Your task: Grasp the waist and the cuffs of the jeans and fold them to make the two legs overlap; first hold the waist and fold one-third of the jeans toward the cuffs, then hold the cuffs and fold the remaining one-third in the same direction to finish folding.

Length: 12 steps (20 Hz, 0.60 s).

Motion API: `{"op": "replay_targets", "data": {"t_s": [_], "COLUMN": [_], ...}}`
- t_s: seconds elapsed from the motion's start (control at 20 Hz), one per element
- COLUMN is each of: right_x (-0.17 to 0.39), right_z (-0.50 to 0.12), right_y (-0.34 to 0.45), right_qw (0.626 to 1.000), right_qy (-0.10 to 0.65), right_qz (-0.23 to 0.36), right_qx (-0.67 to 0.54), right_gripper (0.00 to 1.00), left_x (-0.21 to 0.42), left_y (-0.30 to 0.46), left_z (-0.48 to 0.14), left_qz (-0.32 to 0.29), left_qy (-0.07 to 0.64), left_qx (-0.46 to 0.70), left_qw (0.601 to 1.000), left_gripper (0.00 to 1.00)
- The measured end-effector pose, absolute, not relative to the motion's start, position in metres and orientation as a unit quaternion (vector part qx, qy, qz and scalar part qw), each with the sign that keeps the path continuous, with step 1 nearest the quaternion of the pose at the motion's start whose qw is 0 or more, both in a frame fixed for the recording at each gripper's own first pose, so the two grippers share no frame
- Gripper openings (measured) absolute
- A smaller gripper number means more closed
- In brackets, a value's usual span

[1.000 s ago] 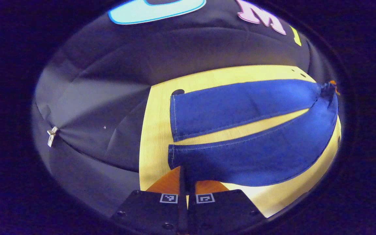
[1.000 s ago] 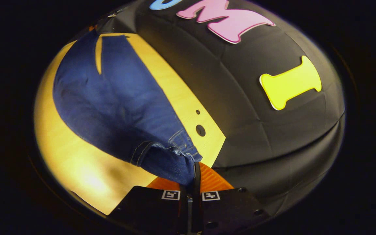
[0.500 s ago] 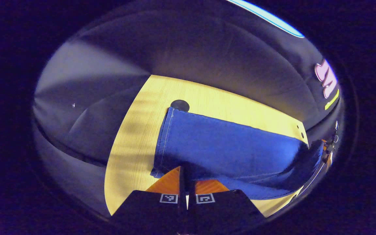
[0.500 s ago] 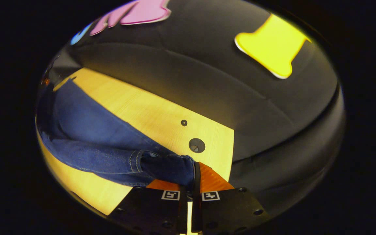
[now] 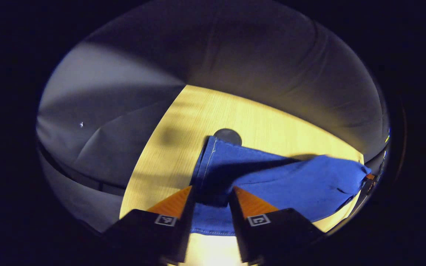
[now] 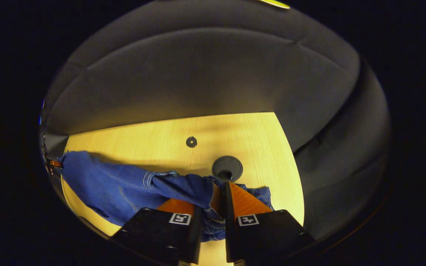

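Observation:
The blue jeans point(image 5: 290, 181) lie on the wooden table point(image 5: 257, 118), doubled lengthwise so one leg rests on the other. In the left gripper view my left gripper point(image 5: 211, 192) stands open just above the cuff end point(image 5: 213, 155), its fingers apart on either side of the cloth. In the right gripper view my right gripper point(image 6: 218, 192) is open at the waist point(image 6: 183, 186). A bunched fold of denim drapes over one finger and lies in the gap. The jeans point(image 6: 117, 184) stretch away to the left there.
A round black cable hole point(image 6: 227, 168) and a smaller hole point(image 6: 191, 141) sit in the table point(image 6: 142, 136) just beyond the waist. Another dark round hole point(image 5: 227, 135) lies behind the cuffs. Black cloth walls close in around the table edges.
Both grippers carried the near leg and waist half over onto the far leg, lowered to the table, then opened and let go of the denim.

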State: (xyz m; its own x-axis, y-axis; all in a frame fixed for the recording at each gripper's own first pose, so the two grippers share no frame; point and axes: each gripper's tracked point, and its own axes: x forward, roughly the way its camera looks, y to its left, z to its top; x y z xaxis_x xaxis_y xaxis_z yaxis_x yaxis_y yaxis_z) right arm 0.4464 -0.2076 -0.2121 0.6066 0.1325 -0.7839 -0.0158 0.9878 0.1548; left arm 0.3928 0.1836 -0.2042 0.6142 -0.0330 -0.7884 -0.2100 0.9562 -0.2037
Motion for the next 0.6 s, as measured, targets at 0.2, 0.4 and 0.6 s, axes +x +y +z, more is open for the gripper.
{"op": "replay_targets", "data": {"t_s": [0.2,0.4,0.6], "right_x": [0.435,0.414,0.39], "right_z": [-0.215,-0.198,-0.213], "right_y": [-0.215,-0.239,-0.254], "right_qw": [0.908,0.922,0.918], "right_qy": [0.413,0.357,0.33], "right_qz": [0.017,-0.04,-0.103], "right_qx": [0.065,0.143,0.194], "right_gripper": [0.84,0.98,0.99], "left_x": [0.39,0.386,0.372], "left_y": [0.19,0.189,0.181], "left_z": [-0.178,-0.142,-0.14], "left_qz": [0.067,0.093,0.086], "left_qy": [0.372,0.288,0.229], "left_qx": [-0.089,-0.036,-0.029], "left_qw": [0.922,0.952,0.969], "left_gripper": [0.97,0.97,0.97]}}
